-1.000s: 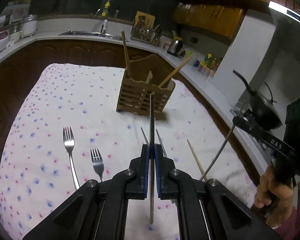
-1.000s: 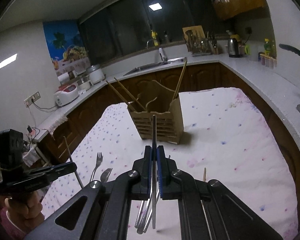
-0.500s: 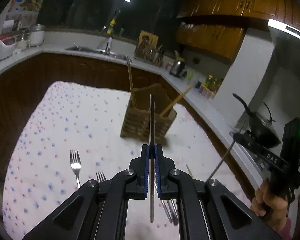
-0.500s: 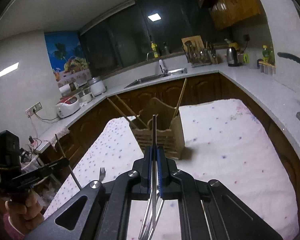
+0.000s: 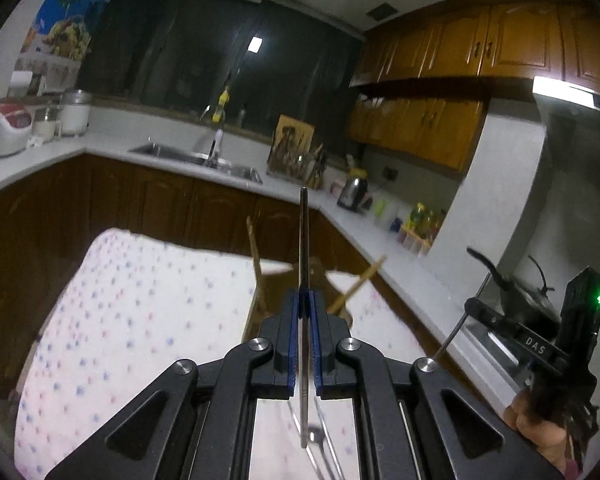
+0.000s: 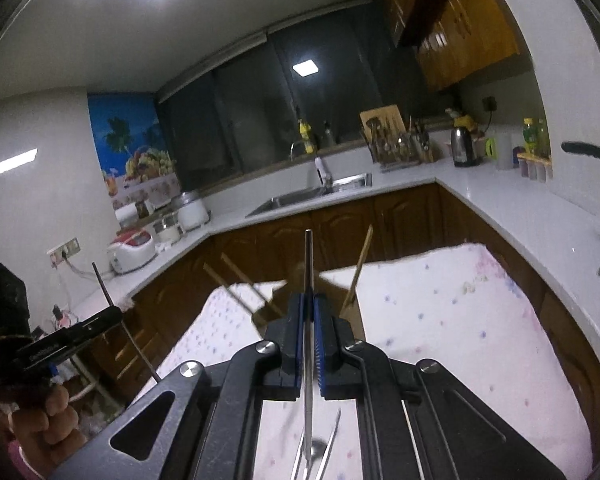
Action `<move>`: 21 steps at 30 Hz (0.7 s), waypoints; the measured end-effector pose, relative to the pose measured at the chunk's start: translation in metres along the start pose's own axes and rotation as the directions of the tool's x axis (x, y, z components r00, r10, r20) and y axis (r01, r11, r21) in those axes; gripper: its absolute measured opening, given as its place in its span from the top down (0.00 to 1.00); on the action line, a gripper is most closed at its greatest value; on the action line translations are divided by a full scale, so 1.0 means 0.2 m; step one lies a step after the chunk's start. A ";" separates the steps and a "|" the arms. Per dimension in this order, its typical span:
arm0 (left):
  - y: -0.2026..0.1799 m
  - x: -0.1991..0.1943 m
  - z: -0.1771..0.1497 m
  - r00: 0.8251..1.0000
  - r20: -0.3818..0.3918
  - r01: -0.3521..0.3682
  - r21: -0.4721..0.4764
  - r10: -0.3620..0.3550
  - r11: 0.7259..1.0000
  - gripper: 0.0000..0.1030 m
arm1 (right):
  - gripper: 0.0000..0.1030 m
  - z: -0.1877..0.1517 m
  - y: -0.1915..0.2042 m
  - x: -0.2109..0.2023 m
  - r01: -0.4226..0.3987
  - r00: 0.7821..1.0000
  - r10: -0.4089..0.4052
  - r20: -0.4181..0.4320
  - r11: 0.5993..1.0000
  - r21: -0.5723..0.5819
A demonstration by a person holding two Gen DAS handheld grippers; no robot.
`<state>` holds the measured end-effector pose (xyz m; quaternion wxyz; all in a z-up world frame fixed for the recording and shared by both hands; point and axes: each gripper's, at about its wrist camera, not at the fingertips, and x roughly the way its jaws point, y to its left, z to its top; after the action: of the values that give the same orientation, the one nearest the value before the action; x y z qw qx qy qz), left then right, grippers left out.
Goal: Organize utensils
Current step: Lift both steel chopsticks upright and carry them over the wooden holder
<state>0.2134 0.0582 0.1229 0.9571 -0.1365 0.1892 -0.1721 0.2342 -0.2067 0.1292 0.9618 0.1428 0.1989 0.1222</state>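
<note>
My left gripper (image 5: 304,296) is shut on a thin metal rod (image 5: 303,240) that sticks up between its blue pads. My right gripper (image 6: 309,300) is shut on a second thin metal rod (image 6: 308,264). Both hang above the dotted tablecloth (image 5: 140,300), near the wooden utensil holder (image 6: 268,312), which the fingers mostly hide. Wooden chopsticks (image 5: 256,264) (image 6: 358,272) lean out of the holder. The right gripper (image 5: 476,308) shows in the left wrist view and the left gripper (image 6: 112,312) in the right wrist view, each in a hand. Loose metal utensils (image 6: 320,448) lie on the cloth below.
A white L-shaped counter (image 5: 380,256) with a sink (image 5: 196,156), a kettle (image 5: 352,192) and a knife rack wraps round the far and right sides of the table. A black wok (image 5: 516,292) sits at the right. Rice cookers (image 6: 132,252) stand at the left.
Both grippers have risen and tilted upward, each keeping its metal rod. The forks on the cloth have dropped out of view, and the holder has sunk behind the fingers.
</note>
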 end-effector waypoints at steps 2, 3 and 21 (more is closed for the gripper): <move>0.00 0.05 0.04 0.999 0.038 0.000 0.009 0.000 1.000 0.96 | 0.95 0.06 -0.01 0.04 0.002 0.999 -0.002 0.033 1.000 0.002; 0.01 0.07 0.05 0.999 0.047 -0.001 0.012 0.001 1.000 0.96 | 0.95 0.09 -0.01 0.06 0.001 0.999 -0.001 0.047 1.000 0.004; 0.03 0.88 -0.09 0.976 0.177 -0.133 -0.003 0.131 0.991 0.96 | 0.95 0.17 -0.14 0.58 0.072 0.983 -0.076 0.170 0.997 0.027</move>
<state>0.3612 -0.0081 0.0491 0.9799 -0.1341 0.1116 -0.0963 0.3560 -0.2065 0.1103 0.9777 0.1552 0.1221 0.0715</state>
